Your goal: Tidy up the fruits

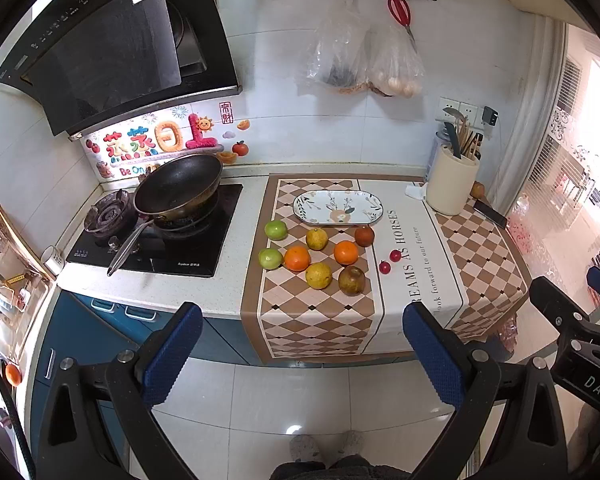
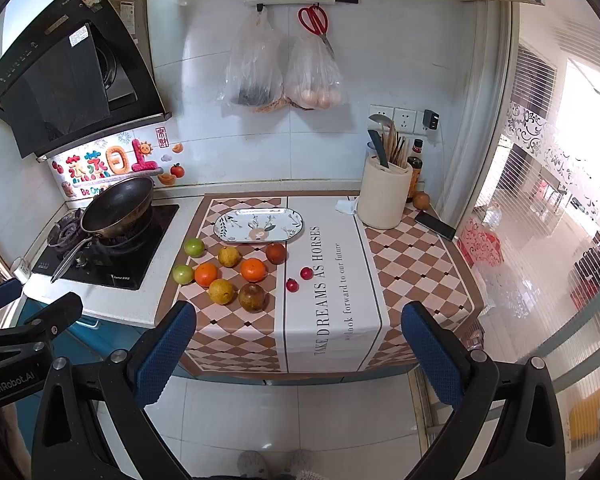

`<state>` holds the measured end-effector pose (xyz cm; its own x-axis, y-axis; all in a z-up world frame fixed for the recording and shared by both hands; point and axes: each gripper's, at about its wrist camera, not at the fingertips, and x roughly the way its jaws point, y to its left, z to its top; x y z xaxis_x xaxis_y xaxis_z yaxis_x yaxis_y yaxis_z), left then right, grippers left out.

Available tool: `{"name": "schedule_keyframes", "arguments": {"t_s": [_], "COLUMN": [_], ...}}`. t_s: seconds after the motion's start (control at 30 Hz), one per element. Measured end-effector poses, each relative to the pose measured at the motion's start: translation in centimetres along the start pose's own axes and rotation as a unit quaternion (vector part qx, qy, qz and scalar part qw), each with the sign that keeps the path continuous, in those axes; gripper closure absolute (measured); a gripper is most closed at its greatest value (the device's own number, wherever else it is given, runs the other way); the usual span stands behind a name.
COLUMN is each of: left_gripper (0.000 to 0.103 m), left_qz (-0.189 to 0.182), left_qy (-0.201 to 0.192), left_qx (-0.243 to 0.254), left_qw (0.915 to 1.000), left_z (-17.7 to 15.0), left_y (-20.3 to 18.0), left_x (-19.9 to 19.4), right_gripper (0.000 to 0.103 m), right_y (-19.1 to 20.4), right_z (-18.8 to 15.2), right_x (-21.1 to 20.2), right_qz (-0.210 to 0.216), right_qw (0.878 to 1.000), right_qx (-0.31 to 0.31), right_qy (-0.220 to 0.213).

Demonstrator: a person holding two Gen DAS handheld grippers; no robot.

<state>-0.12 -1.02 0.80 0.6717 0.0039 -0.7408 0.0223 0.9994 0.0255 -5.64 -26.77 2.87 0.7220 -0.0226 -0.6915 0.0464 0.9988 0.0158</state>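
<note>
Several fruits lie in a cluster on the checkered cloth [image 1: 316,320]: two green ones [image 1: 276,230], two oranges [image 1: 297,258], two yellow ones [image 1: 318,275], two brown ones [image 1: 351,280] and two small red ones [image 1: 385,267]. Behind them sits an oval patterned plate [image 1: 337,207] with nothing on it. My left gripper [image 1: 302,352] hangs open in front of the counter, well short of the fruit. In the right wrist view the same fruits [image 2: 221,291] and plate [image 2: 259,225] show, and my right gripper [image 2: 298,354] is open too, holding nothing.
A wok [image 1: 178,188] sits on the gas stove [image 1: 156,240] to the left. A cream utensil holder [image 2: 384,194], a bottle [image 2: 415,172], a phone [image 2: 435,225] and another brown fruit [image 2: 421,200] stand at the back right. Bags and red scissors [image 2: 314,20] hang on the wall.
</note>
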Motion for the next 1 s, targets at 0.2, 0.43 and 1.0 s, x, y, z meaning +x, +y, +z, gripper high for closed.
{"name": "schedule_keyframes", "arguments": {"t_s": [0.2, 0.43, 1.0], "left_gripper": [0.001, 0.0, 0.0], "left_qz": [0.0, 0.006, 0.15], "left_qy": [-0.001, -0.003, 0.039], "left_qx": [-0.001, -0.014, -0.073], "left_qw": [1.0, 0.9999, 0.9852], "left_z": [-0.1, 0.1, 1.1], "left_y": [0.1, 0.4, 4.5], "left_x": [0.0, 0.4, 12.8], "right_gripper": [0.0, 0.0, 0.0], "right_y": [0.1, -0.7, 0.1], "right_z": [0.2, 0.7, -1.2], "right_x": [-0.1, 0.7, 21.8], "right_qz": [0.003, 0.023, 0.121], "right_qw": [1.0, 1.0, 0.982], "right_qx": [0.0, 0.011, 0.051], "right_qy": [-0.002, -0.002, 0.133]}}
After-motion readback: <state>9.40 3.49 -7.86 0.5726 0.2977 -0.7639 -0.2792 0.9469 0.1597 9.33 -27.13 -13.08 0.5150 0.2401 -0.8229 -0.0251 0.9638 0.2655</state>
